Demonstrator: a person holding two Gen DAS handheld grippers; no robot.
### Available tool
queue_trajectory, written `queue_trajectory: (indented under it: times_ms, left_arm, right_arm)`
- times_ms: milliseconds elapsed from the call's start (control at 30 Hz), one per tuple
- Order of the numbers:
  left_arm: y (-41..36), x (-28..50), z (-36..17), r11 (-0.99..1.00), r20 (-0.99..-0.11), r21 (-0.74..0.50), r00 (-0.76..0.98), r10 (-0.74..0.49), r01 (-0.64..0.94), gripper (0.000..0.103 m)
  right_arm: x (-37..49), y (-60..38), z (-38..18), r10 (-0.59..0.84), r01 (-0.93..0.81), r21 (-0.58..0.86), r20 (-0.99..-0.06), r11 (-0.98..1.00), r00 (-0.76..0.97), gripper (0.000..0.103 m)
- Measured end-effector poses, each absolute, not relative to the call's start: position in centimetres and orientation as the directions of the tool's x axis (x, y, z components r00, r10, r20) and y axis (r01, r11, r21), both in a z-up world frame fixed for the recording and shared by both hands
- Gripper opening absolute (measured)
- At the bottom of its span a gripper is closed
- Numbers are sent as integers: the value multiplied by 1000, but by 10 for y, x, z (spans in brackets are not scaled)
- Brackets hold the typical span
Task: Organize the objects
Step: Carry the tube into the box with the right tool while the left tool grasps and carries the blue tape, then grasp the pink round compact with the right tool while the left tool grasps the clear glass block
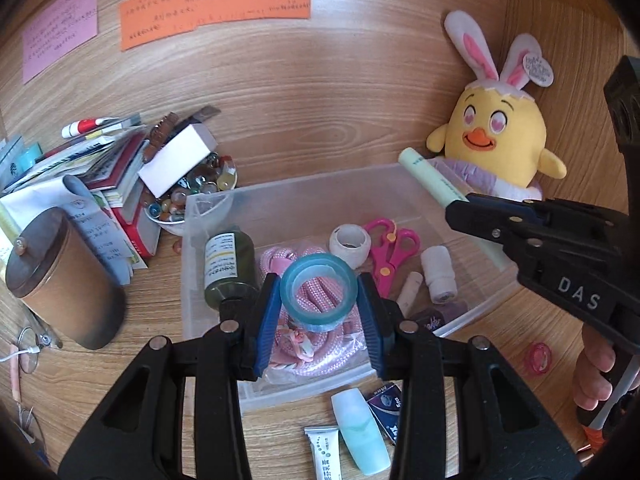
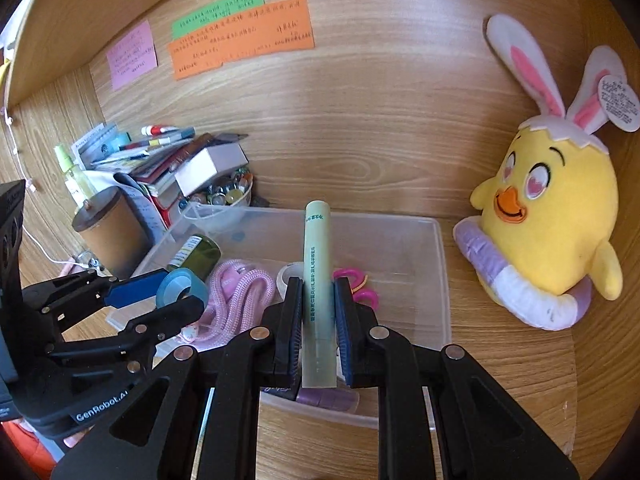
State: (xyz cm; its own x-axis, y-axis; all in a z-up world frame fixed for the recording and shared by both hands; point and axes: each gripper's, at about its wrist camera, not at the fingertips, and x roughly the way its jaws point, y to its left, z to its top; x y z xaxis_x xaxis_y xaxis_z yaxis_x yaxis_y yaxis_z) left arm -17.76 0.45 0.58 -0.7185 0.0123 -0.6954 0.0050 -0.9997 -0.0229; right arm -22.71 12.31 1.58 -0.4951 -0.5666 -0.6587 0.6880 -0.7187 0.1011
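— What's the left gripper (image 1: 319, 312) got?

— Its blue pads are clamped on a translucent teal roll of tape (image 1: 319, 294), held above the clear plastic storage bin (image 1: 404, 178), over the coiled pink rope (image 1: 320, 334) inside.

— And the right gripper (image 2: 319, 326)?

— Jaws pinched tight on a pale green cylindrical tube (image 2: 317, 280), upright over the same bin. Pink plastic scissors (image 1: 390, 250) lie inside; a yellow plush chick with rabbit ears (image 2: 548, 216) sits beside it.
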Motion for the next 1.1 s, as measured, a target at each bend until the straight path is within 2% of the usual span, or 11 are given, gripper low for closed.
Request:
queue_trajectory:
  times_ms: [400,467,567,667,733,767,967,1100]
  left_arm:
    - [6,-190,-7,-999,-727,-43,-685,40,-13,39]
    - [5,-188,-6,-999,-729,-47,-683,51,-24,49]
    - [3,-184,-2,-999,-713,-43,-700,45,-21,56]
    - [1,-179,5,-999,-701,-35,-712,34,-13,58]
    - [-1,-175,9,-999,-695,-44,-717,40,-14,65]
    - [-3,-173,11,-999,-690,-49,-722,43,-13,74]
    - [-8,-153,27,-999,-635,23,-772,-35,26,89]
    - [-16,-134,34,-999,-614,40,-788,-51,34,96]
  right_arm:
    - [-237,106,-16,-522,701,67,-718,-710,-460,14]
    - [-238,103,-19,-514,700,67,-729,-711,-452,14]
    - [-237,99,-21,-502,702,50,-735,-711,-456,15]
    - [-236,100,-21,-496,705,47,-744,-707,-448,26]
    - [-234,103,-16,-504,707,51,-737,-705,-450,32]
    - [-233,103,-14,-506,709,46,-733,-704,-454,33]
    - [-222,111,4,-520,715,31,-709,-698,-477,39]
    - [-208,122,15,-537,716,21,-677,-698,-503,59]
